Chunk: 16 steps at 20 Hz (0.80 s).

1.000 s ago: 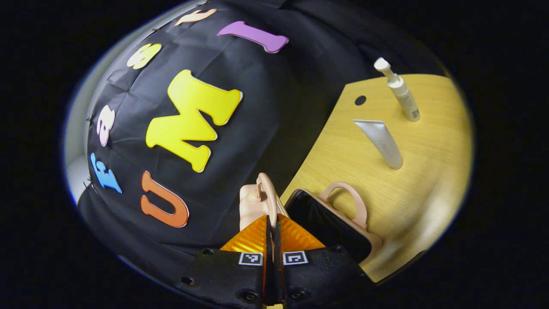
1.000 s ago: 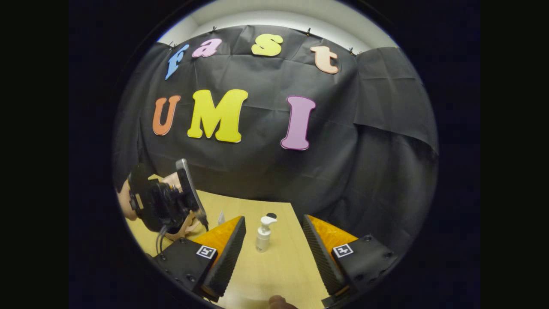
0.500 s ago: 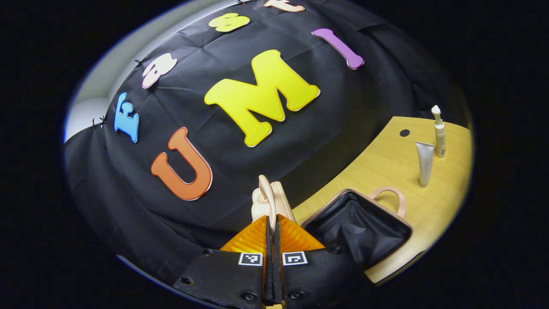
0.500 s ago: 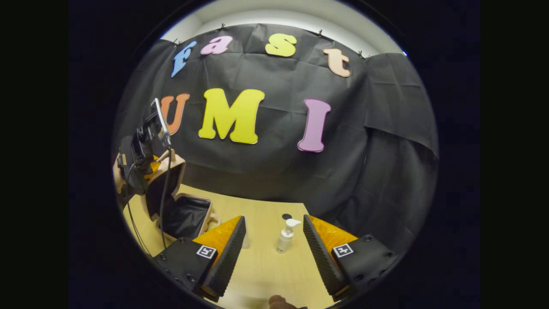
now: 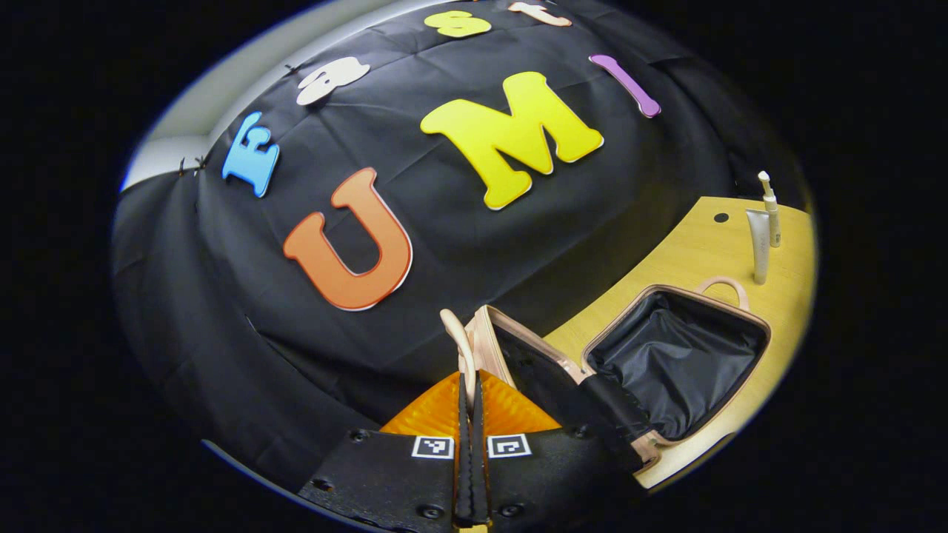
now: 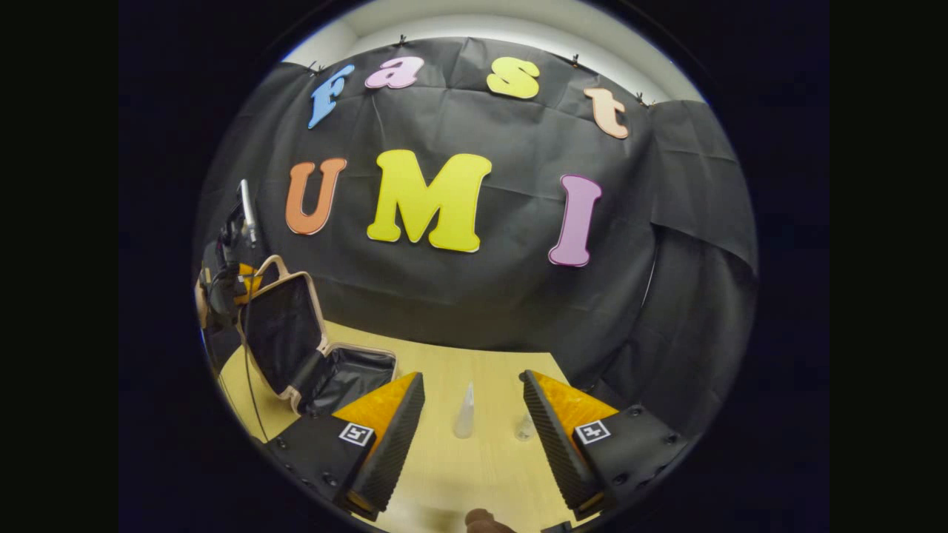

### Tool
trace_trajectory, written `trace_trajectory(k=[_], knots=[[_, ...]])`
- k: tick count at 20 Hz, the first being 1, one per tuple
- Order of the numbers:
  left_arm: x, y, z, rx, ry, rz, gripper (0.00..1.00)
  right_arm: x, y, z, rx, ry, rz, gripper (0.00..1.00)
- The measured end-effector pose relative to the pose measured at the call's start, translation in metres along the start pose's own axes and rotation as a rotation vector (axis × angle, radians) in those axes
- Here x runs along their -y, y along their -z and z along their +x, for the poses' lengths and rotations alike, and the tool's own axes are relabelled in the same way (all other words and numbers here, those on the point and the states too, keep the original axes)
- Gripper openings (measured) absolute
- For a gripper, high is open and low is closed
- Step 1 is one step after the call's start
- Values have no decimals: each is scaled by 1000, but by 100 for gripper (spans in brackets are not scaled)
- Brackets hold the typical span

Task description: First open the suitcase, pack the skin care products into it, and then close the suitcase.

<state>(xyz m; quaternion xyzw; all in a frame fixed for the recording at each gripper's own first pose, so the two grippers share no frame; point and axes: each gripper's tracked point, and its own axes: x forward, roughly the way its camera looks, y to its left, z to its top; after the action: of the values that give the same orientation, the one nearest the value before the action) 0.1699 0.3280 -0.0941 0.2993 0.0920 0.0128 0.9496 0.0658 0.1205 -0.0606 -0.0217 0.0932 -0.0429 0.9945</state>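
Tabletop (image 5: 689, 259): left gripper (image 5: 467, 385) apparently pinches lid handle (image 5: 461, 344).

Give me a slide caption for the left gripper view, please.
Left gripper lifts the suitcase lid by its handle; tube and pump bottle wait on the table.

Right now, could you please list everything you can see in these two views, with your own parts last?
suitcase: one, pale pink shell, black lining, open on the table.
lid handle: one, pale pink, pinched by the left gripper.
tube: one, white, standing beyond the suitcase.
pump bottle: one, white, just behind the tube.
table: one, light wood.
left gripper: one, shut on the lid handle.
right gripper: one, open, tube between its fingers, farther off.
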Motion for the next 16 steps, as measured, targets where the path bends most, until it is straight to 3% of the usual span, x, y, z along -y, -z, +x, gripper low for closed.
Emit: trace_trajectory(k=[6,12,16], knots=[[-32,102,27,-100,71,-124,2,-8,-6,-1,10,22,-18,80],[-18,199,55,-253,125,-271,3,-4,2,-11,-1,56,-32,80],[-1,235,61,-312,179,-284,3,-4,11,-15,-31,71,-31,80]])
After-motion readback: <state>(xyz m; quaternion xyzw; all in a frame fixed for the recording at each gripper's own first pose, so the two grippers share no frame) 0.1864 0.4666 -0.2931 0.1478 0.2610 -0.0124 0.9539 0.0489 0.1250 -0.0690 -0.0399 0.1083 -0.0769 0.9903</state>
